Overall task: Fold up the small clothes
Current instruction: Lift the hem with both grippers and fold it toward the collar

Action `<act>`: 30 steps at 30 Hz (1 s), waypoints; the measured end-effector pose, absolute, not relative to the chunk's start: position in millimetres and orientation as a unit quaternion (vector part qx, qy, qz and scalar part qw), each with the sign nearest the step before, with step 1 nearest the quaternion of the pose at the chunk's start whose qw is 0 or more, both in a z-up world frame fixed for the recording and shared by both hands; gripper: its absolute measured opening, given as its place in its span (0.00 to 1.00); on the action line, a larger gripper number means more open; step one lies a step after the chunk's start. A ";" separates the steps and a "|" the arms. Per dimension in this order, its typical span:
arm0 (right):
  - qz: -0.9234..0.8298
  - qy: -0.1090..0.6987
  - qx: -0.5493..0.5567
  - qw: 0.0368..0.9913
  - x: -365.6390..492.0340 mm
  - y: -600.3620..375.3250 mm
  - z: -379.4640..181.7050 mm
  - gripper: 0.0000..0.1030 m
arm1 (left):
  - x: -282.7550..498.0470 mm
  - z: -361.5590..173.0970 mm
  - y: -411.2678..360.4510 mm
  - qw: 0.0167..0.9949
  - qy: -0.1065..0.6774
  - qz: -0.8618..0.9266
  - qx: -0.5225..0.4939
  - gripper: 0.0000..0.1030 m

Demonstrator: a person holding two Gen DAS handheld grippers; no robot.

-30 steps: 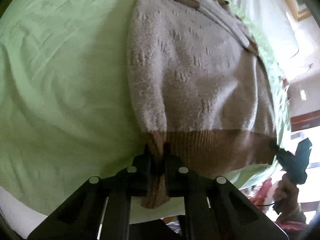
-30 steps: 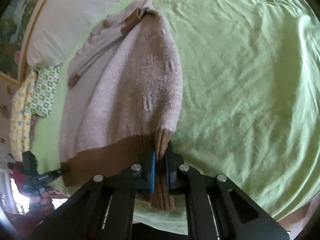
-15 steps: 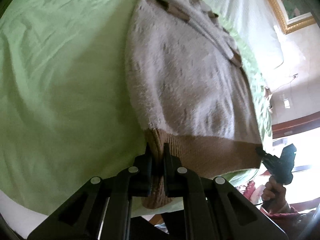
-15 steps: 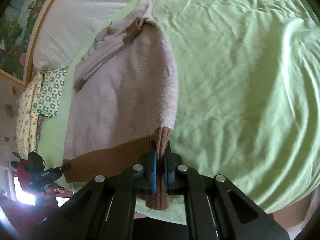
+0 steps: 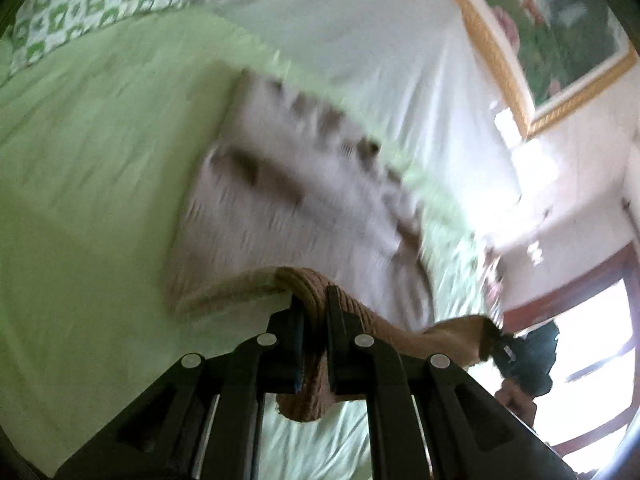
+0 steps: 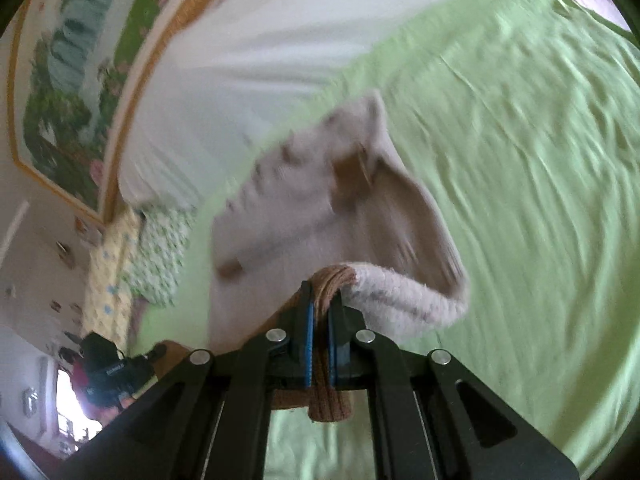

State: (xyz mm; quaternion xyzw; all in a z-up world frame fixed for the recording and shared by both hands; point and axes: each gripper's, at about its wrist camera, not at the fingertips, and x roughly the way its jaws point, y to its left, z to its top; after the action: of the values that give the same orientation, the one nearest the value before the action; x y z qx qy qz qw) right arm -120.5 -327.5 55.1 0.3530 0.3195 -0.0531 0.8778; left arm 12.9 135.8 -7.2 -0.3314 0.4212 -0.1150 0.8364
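A small beige knit sweater (image 5: 280,200) with a brown ribbed hem lies on a green bedsheet (image 5: 80,160). My left gripper (image 5: 314,312) is shut on the hem's left corner and holds it lifted above the sweater's body. My right gripper (image 6: 322,300) is shut on the hem's right corner (image 6: 332,280), also lifted, so the lower part curls up over the sweater (image 6: 320,200). The right gripper also shows in the left wrist view (image 5: 520,356); the left one shows in the right wrist view (image 6: 108,372). Both views are motion-blurred.
A white pillow or headboard cover (image 6: 240,60) lies beyond the sweater. A green-checked cushion (image 5: 100,4) sits at the bed's far corner, also in the right wrist view (image 6: 160,248). A gold-framed picture (image 5: 560,40) hangs on the wall. The green sheet (image 6: 520,160) spreads wide on the right.
Both grippers have raised the hem off the bed and carried it forward toward the collar. The sweater's lower part now curls over its upper part.
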 end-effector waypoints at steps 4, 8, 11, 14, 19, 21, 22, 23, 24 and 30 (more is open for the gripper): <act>-0.055 0.289 0.357 0.886 -75.5 -347.3 73.1 0.06 | 64.1 6.5 141.6 0.844 0.396 -0.106 -0.346 0.06; -0.058 0.281 0.354 0.890 -27.9 -367.6 78.4 0.06 | 125.3 9.2 141.4 0.848 0.394 -0.102 -0.339 0.06; -0.059 0.278 0.362 0.888 7.2 -382.9 75.7 0.06 | 165.7 1.7 146.7 0.844 0.397 -0.095 -0.347 0.06; -0.067 0.285 0.360 0.886 43.0 -394.3 68.3 0.06 | 198.8 -7.9 153.8 0.841 0.399 -0.082 -0.355 0.06; -0.074 0.302 0.350 0.884 85.3 -411.5 54.0 0.06 | 247.5 -25.0 159.1 0.837 0.407 -0.068 -0.360 0.06; -0.079 0.309 0.350 0.881 101.3 -418.6 46.7 0.06 | 264.4 -32.4 158.4 0.836 0.412 -0.062 -0.356 0.06; -0.082 0.311 0.350 0.880 107.5 -423.3 43.2 0.06 | 273.2 -36.6 158.2 0.836 0.415 -0.059 -0.355 0.06; -0.085 0.316 0.350 0.878 115.7 -427.5 38.7 0.06 | 278.0 -39.1 158.4 0.836 0.416 -0.056 -0.353 0.06; -0.087 0.318 0.350 0.877 120.8 -430.6 36.2 0.06 | 282.1 -42.0 159.0 0.836 0.417 -0.054 -0.352 0.06; -0.097 0.330 0.350 0.871 152.4 -448.0 20.6 0.06 | 312.9 -66.1 164.6 0.830 0.427 -0.034 -0.358 0.06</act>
State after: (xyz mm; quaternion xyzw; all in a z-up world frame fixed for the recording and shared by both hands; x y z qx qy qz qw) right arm 152.4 -448.0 20.6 0.3502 0.3302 -0.0966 0.8712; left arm 312.9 164.6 -66.1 -0.3577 0.4274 -0.0344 0.8296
